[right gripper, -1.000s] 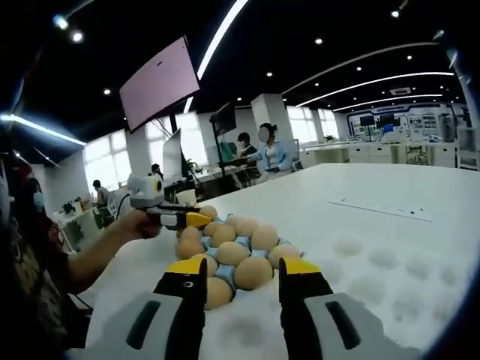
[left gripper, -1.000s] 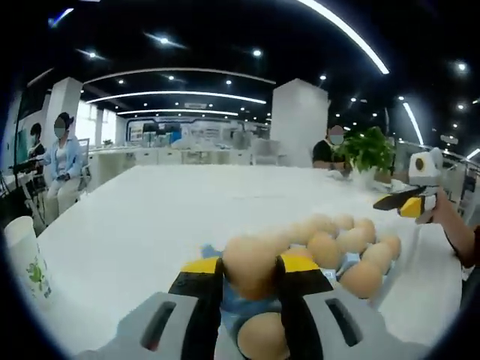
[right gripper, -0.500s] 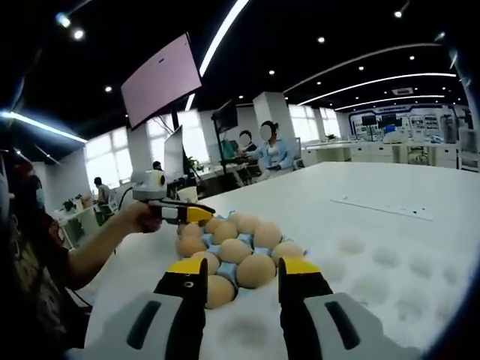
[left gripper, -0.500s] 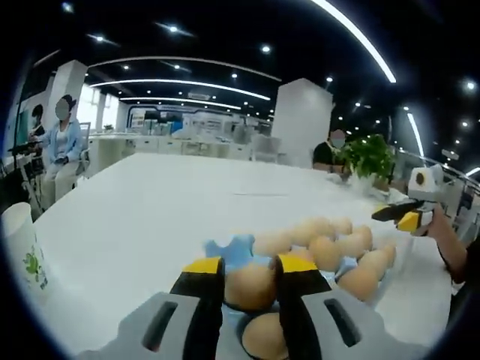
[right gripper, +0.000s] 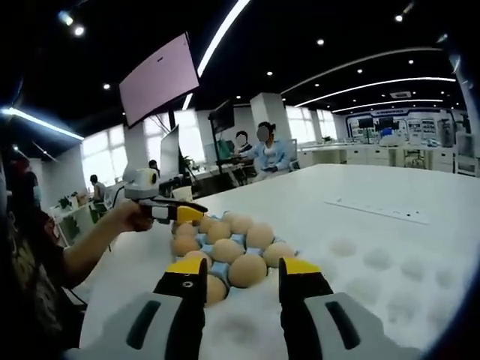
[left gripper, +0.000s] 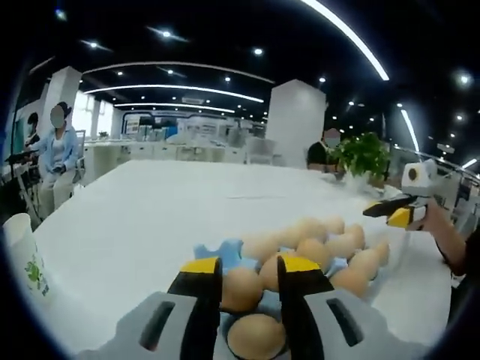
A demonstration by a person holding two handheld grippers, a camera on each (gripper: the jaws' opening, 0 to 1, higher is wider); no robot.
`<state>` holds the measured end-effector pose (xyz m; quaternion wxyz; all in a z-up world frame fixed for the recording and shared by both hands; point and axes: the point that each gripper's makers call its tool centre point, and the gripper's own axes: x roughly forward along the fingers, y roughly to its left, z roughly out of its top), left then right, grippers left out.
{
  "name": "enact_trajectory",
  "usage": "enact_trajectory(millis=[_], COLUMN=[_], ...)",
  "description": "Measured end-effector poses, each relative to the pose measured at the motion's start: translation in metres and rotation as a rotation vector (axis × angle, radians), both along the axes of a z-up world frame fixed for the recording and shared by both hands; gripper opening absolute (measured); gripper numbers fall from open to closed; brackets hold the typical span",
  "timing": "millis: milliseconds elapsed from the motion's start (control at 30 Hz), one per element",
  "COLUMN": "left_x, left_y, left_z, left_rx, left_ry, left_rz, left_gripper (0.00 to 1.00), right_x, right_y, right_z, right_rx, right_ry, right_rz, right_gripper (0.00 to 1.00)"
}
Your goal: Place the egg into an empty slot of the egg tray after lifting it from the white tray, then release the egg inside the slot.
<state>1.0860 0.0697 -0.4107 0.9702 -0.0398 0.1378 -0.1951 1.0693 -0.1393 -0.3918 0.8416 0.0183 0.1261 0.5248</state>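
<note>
A broad white bench (left gripper: 150, 217) stretches across a bright open office, with seated people far behind it. On the bench sits a pale blue moulded egg tray (left gripper: 225, 251), most of its slots filled with tan eggs in rows. In the right gripper view the same egg tray (right gripper: 225, 270) lies just beyond that view's own jaws, and beside it the white tray (right gripper: 375, 262) shows as a flat white surface with shallow round hollows, all of the visible ones bare. The left tongs (left gripper: 249, 270), black with yellow tips, hang low over the near edge of the egg tray with the jaws parted a little; a smooth tan egg (left gripper: 241, 289) sits down in a slot between them, and it looks free of the jaws, though contact on the left side cannot be ruled out. The right tongs (right gripper: 244, 274) are spread wide and carry nothing, idle above the bench. In the right gripper view a person's hand (right gripper: 131, 215) holds the left tongs over the far side of the egg tray. Judging by this, the egg is already placed and let go; only drawing the left tongs clear seems left.
</note>
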Motion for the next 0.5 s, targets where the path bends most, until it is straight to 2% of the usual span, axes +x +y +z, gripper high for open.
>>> enact_trajectory(millis=[67, 267, 500], left_x=[-0.002, -0.007, -0.008], left_y=[-0.006, -0.02, -0.038], left_z=[0.003, 0.013, 0.009], left_rx=[0.037, 0.067, 0.11], left_ry=[-0.012, -0.043, -0.038], left_rz=[-0.016, -0.047, -0.098], left_gripper=[0.32, 0.34, 0.37], right_x=[0.001, 0.006, 0.02], right_y=[-0.002, -0.009, -0.027], right_z=[0.001, 0.002, 0.008], right_rx=[0.003, -0.01, -0.041], right_ry=[0.001, -0.018, -0.073], right_rz=[-0.003, -0.03, -0.088], right_gripper=[0.4, 0.41, 0.45])
